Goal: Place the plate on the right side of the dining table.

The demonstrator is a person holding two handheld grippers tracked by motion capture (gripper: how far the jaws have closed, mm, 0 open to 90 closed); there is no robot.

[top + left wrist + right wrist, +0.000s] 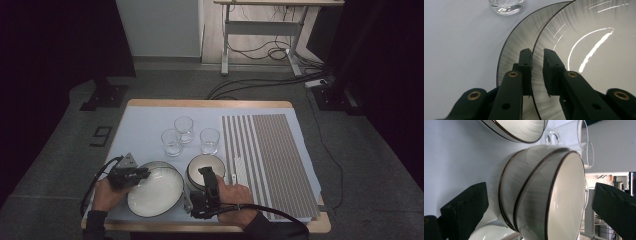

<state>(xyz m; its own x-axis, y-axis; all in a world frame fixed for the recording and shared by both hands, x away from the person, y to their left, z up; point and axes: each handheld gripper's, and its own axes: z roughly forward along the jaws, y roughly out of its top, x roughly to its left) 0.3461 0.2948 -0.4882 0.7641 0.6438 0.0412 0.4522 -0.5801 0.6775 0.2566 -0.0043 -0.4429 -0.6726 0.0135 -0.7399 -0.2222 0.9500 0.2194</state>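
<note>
Two white plates with dark rims lie stacked at the front left of the table (155,192). My left gripper (145,173) is at their left edge, shut on the rim of the top plate (594,50). In the left gripper view my left gripper (537,53) pinches that rim, and the lower plate (519,37) shows beneath. A stack of nested white bowls (205,164) stands beside the plates. My right gripper (207,174) is open at the stack. In the right gripper view its jaws (541,187) stand wide on either side of the bowls (566,195).
Three clear glasses (184,127) (171,141) (210,140) stand behind the dishes on the pale mat (145,125). A striped ribbed rack (272,160) covers the right side of the table. One glass (506,5) stands just beyond the plates.
</note>
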